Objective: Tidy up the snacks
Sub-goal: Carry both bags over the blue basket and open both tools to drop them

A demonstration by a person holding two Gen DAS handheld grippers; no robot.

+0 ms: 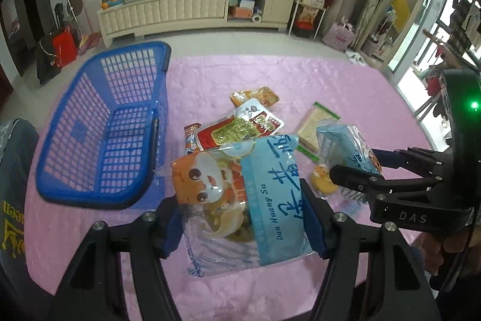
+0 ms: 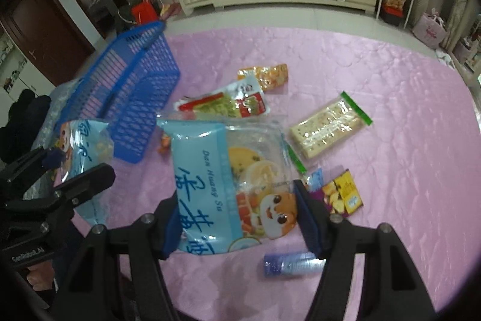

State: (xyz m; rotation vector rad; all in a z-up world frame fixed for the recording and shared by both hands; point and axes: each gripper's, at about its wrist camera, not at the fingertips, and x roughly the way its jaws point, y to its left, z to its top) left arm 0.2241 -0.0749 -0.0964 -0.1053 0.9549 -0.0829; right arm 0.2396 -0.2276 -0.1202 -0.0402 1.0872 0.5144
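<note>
My left gripper (image 1: 243, 227) is shut on a blue and clear snack bag (image 1: 270, 185) with an orange cartoon face, held above the pink tablecloth. My right gripper (image 2: 240, 224) is shut on a second bag of the same kind (image 2: 204, 170). In the left wrist view the right gripper (image 1: 354, 167) and its bag (image 1: 345, 146) are at the right. The right wrist view has the left gripper (image 2: 79, 164) with its bag (image 2: 81, 140) at the left. The blue mesh basket (image 1: 99, 194) stands left of the snacks and looks empty.
On the cloth lie a red and white pack (image 2: 228, 106), an orange pack (image 2: 264, 75), a cracker pack with green ends (image 2: 327, 128), a purple and yellow packet (image 2: 342, 194) and a bluish tube (image 2: 291, 263). A person's sleeve (image 1: 15, 170) is at the left edge.
</note>
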